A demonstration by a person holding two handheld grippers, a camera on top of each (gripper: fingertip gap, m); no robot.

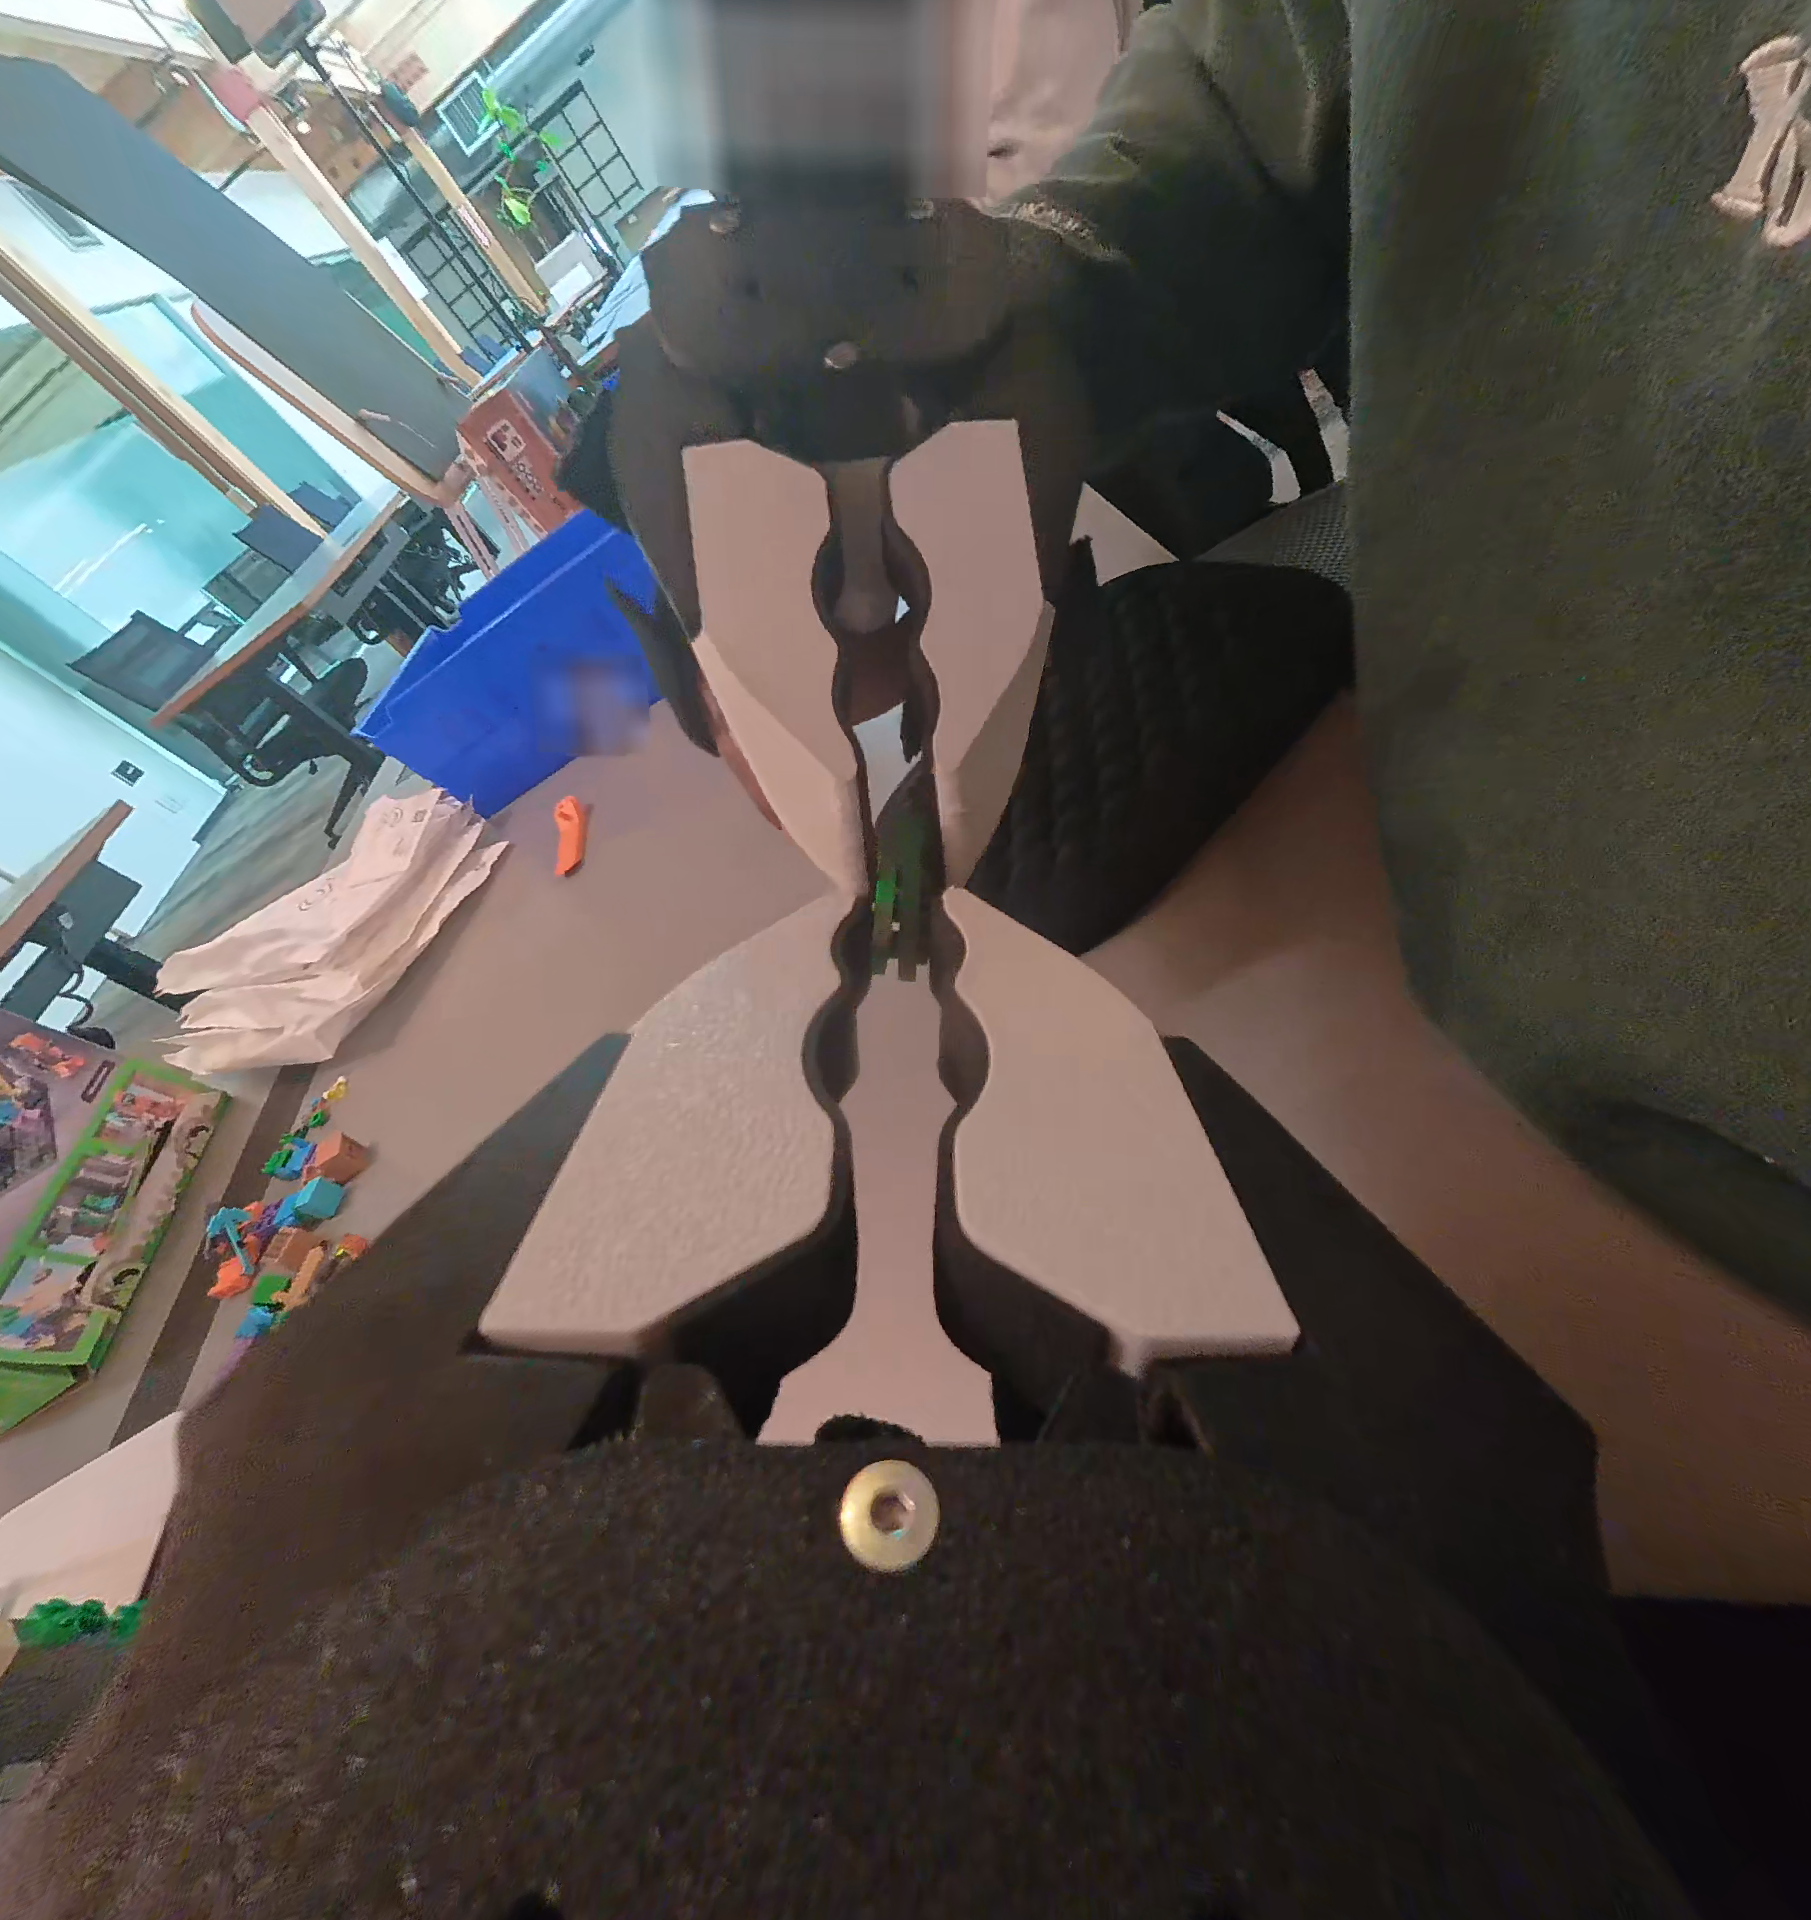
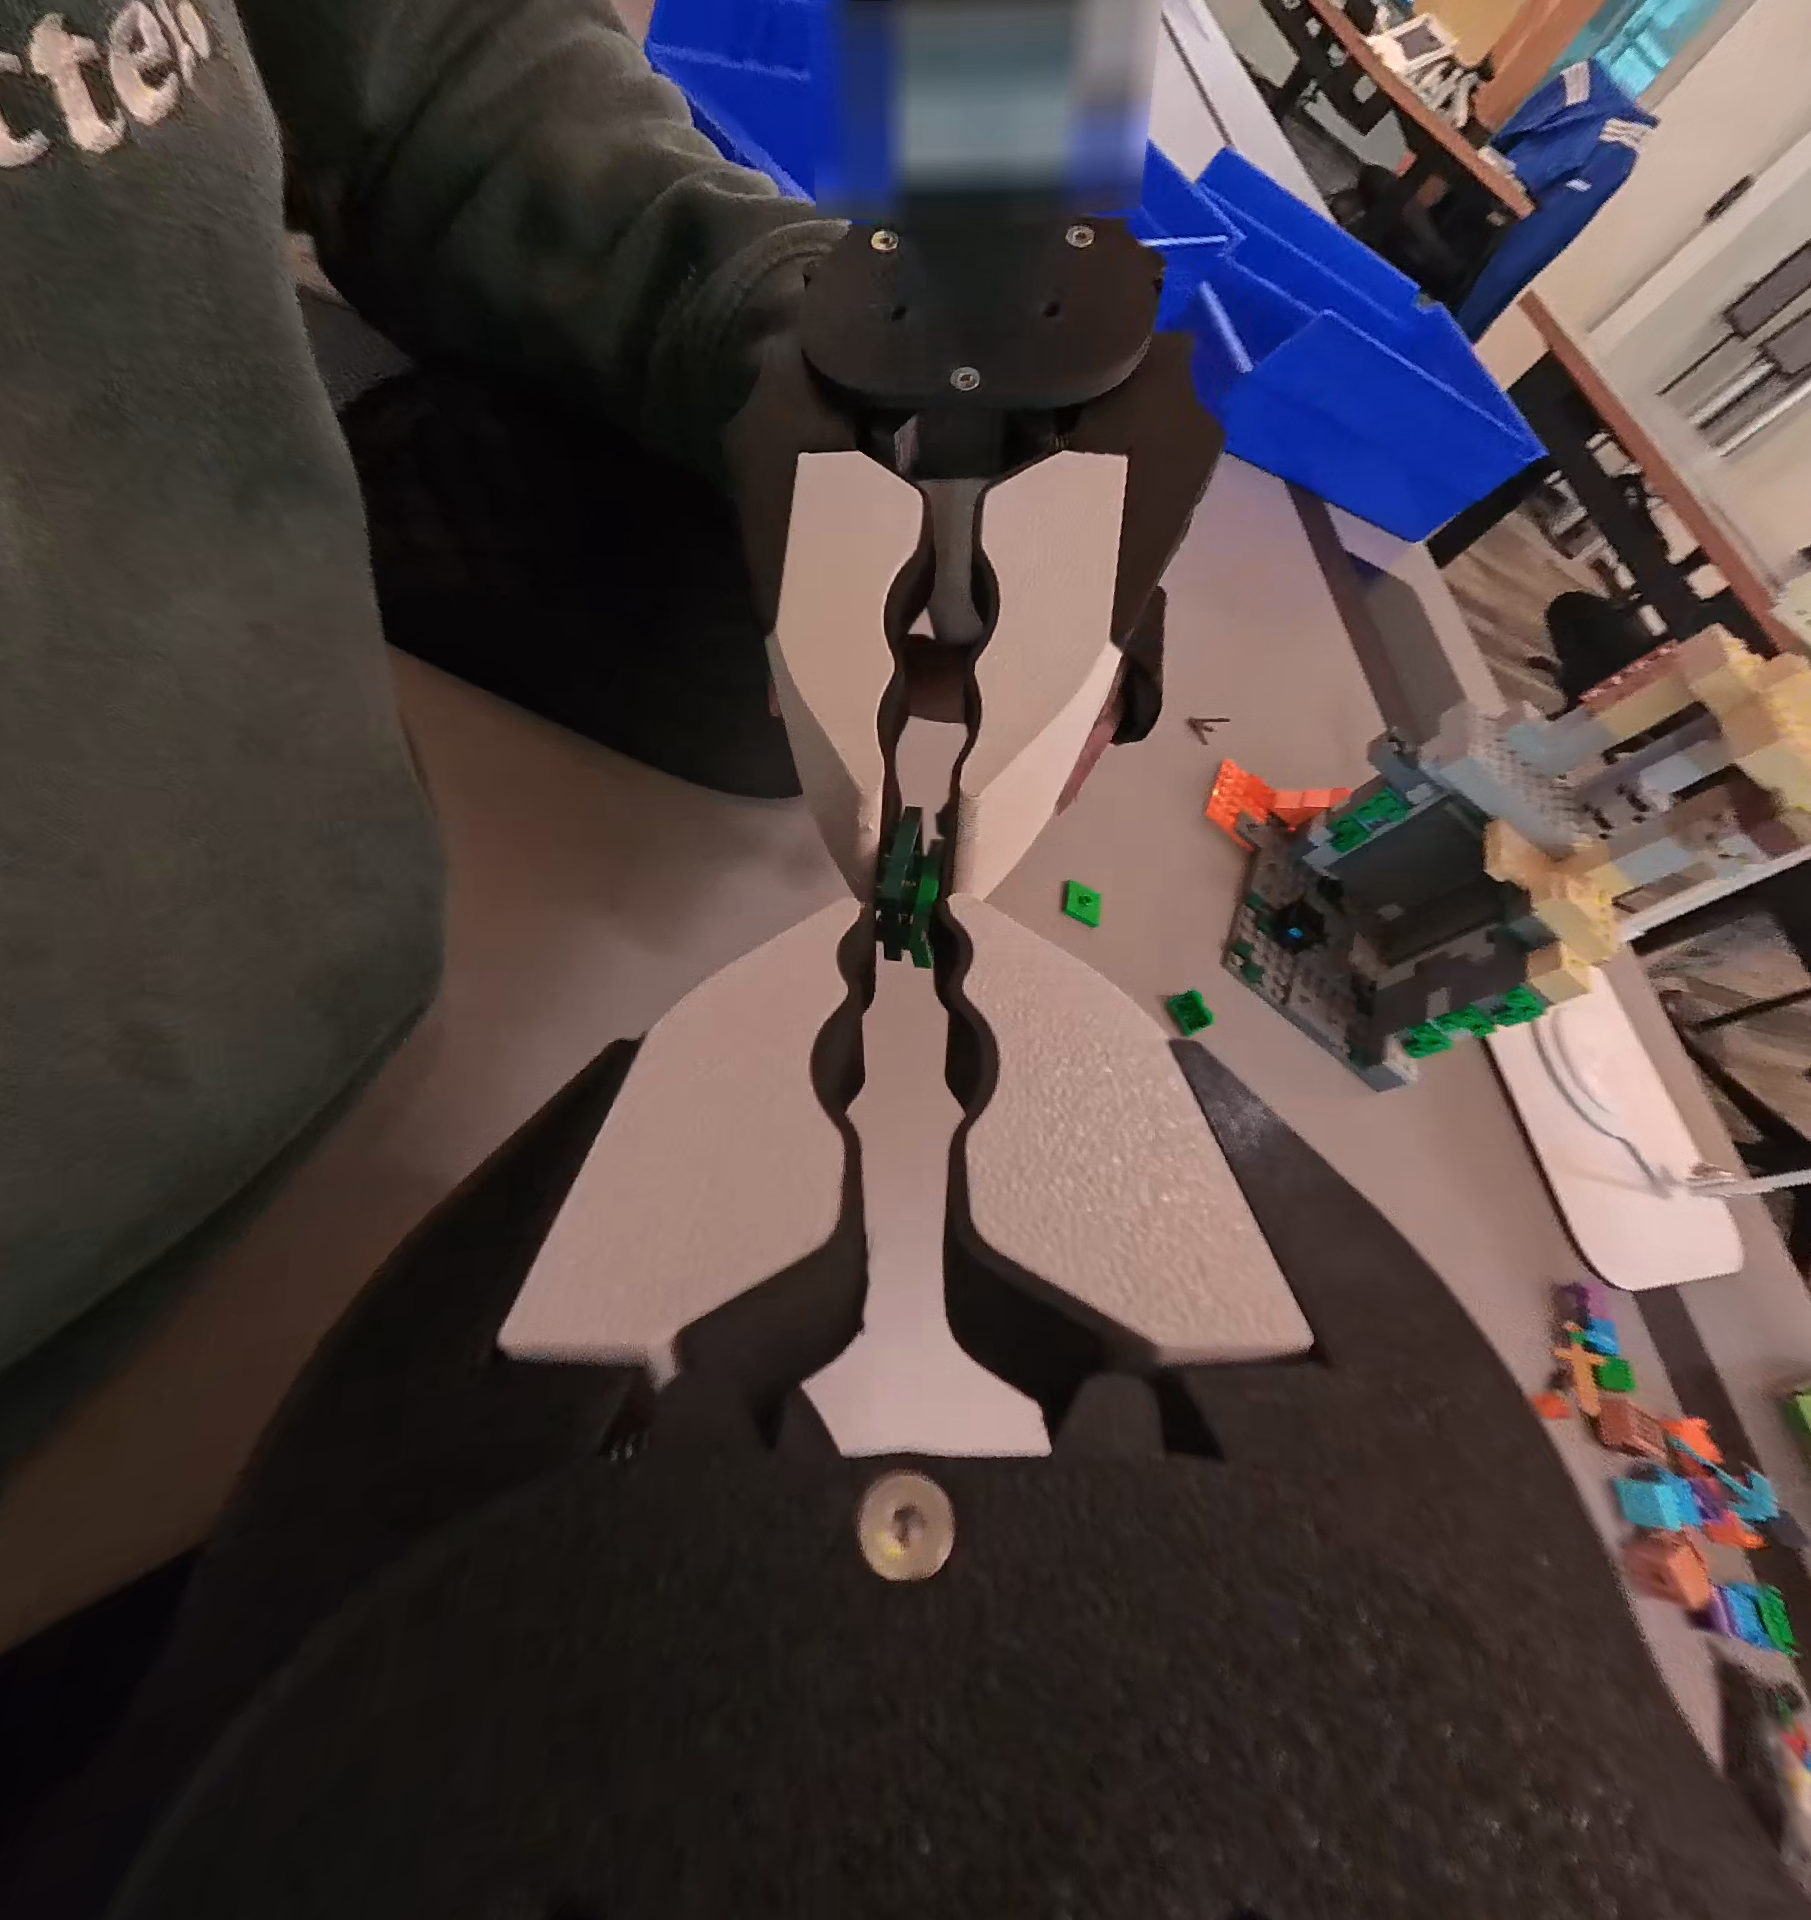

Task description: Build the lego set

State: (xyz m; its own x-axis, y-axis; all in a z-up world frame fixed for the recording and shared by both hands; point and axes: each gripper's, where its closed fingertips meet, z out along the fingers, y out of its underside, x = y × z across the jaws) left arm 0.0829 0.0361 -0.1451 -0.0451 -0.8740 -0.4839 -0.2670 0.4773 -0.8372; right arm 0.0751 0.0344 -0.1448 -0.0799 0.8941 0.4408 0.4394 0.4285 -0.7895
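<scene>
left claw (image 1: 896,935) nearly closed, right claw (image 2: 906,930) too; tips pinching green lego cluster (image 2: 906,899)

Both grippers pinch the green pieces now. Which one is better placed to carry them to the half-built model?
Probably the right gripper: its view shows the model close beside it on the table. The left gripper, also on the green pieces, sees only loose bricks.

The left tongs (image 1: 896,935) and right tongs (image 2: 906,925) point straight at each other, tip to tip, each pair of fingers nearly closed and pinching the same small green piece (image 2: 906,899) between them
</scene>
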